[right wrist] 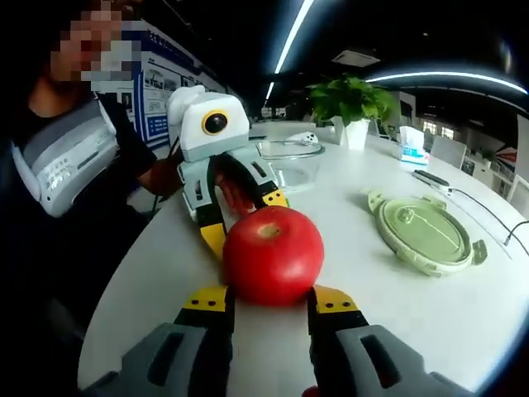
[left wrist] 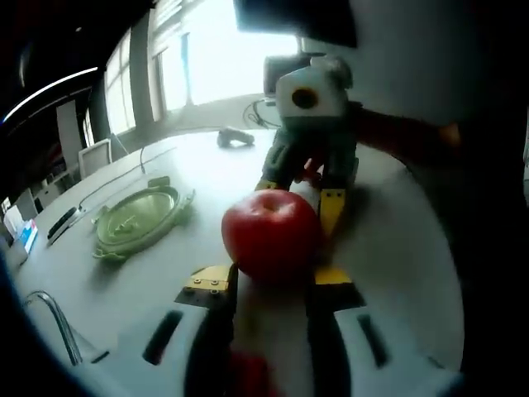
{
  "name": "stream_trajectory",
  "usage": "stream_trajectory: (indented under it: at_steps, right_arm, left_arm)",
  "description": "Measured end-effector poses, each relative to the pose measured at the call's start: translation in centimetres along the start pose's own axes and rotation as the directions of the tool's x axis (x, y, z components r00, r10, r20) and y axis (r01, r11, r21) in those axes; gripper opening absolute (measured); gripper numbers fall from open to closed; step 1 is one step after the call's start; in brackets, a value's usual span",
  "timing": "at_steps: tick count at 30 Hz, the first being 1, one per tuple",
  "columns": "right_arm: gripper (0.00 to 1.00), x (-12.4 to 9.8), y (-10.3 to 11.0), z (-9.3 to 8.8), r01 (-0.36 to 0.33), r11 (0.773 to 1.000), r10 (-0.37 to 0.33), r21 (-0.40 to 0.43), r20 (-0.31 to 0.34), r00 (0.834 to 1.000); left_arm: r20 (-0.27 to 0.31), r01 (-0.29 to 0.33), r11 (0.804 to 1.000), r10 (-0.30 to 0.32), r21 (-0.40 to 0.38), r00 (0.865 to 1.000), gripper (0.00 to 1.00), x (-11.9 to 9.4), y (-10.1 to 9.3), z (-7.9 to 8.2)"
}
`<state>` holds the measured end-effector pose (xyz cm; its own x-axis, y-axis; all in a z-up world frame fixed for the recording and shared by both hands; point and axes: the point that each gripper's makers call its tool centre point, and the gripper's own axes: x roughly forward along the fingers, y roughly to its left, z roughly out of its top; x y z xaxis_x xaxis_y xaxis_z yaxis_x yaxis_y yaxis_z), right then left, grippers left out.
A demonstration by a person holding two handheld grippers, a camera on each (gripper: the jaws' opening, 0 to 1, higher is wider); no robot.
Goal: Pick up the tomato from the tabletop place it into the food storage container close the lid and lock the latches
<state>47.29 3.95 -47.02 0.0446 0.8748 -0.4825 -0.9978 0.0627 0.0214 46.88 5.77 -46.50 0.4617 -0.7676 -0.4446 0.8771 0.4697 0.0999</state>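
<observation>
A red tomato [left wrist: 271, 236] [right wrist: 273, 255] sits between two grippers that meet head-on just above the white table [right wrist: 388, 306]. My left gripper [left wrist: 269, 277] has its yellow-tipped jaws against the tomato's sides. My right gripper [right wrist: 271, 299] clamps the tomato the same way from the opposite side. In each view the other gripper, the right [left wrist: 302, 194] and the left [right wrist: 244, 219], reaches the tomato's far side. The green latch lid [left wrist: 136, 219] [right wrist: 426, 231] lies flat on the table. A clear glass container [right wrist: 289, 161] stands open behind the left gripper.
A person [right wrist: 66, 157] stands at the table edge. A potted plant [right wrist: 351, 107], a tissue box [right wrist: 411, 145] and a dark remote [right wrist: 431, 178] sit at the far side. Cables [left wrist: 124, 178] and a grey object [left wrist: 235, 139] lie near the windows.
</observation>
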Motion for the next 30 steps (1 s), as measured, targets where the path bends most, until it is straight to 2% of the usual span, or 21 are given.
stream_trajectory:
  at_steps: [8,14,22,30]
  right_arm:
    - [0.31,-0.1,0.0,0.1,0.02,1.0,-0.02,-0.002,-0.027,0.999]
    - [0.31,-0.6,0.3,0.7,0.031,1.0,-0.031,0.004,-0.021,0.999]
    - [0.31,-1.5,0.7,2.4,0.063,0.998,-0.063,-0.009,-0.029,0.998]
    - [0.31,-1.9,1.2,5.6,0.083,0.996,-0.083,-0.014,-0.018,0.996]
  left_arm:
    - [-0.017,-0.006,1.0,0.006,-0.004,1.0,0.27,0.0,0.1,0.1]
    - [-0.004,-0.013,1.0,0.013,-0.006,1.0,0.26,-0.5,0.1,0.8]
    - [0.016,-0.027,0.999,0.027,0.02,1.0,0.25,-1.7,0.1,2.5]
    - [0.058,-0.026,1.0,0.025,0.01,0.998,0.25,-4.0,0.7,4.5]
